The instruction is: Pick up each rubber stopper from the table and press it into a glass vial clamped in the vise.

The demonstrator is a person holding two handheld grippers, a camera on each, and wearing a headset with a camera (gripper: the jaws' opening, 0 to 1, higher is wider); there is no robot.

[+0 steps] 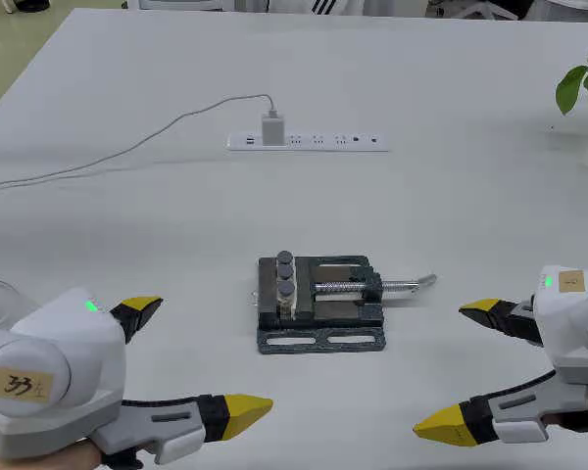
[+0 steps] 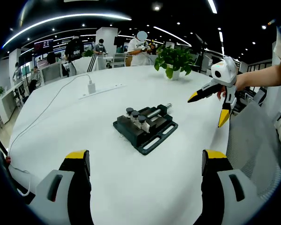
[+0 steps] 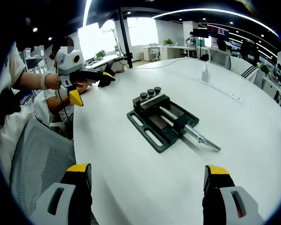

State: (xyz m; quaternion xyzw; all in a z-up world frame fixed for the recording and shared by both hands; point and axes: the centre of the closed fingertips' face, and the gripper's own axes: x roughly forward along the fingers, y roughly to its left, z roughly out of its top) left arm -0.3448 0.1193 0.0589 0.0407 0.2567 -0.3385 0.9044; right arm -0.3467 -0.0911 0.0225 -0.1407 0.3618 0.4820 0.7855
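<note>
The broad white desk (image 1: 451,215), smooth and matte, carries everything. Along its near edge the left gripper (image 1: 206,353) and the right gripper (image 1: 449,367) hover at either side. Both are white moulded shells with black, yellow-tipped jaws, and each has its jaws wide apart with nothing between them. Between the two and a little farther out sits the vise (image 1: 323,338), a dark cast-metal block on a slotted base, well apart from both pairs of jaws. Its bright threaded screw (image 1: 358,288) runs right to a small handle. Far behind lies a long white power strip (image 1: 318,142) with a boxy charger (image 1: 273,128) plugged in. Clamped at the vise's left end, three clear glass vials (image 1: 287,305) stand in a row, each capped by a round dark-grey rubber stopper (image 1: 285,258).
</note>
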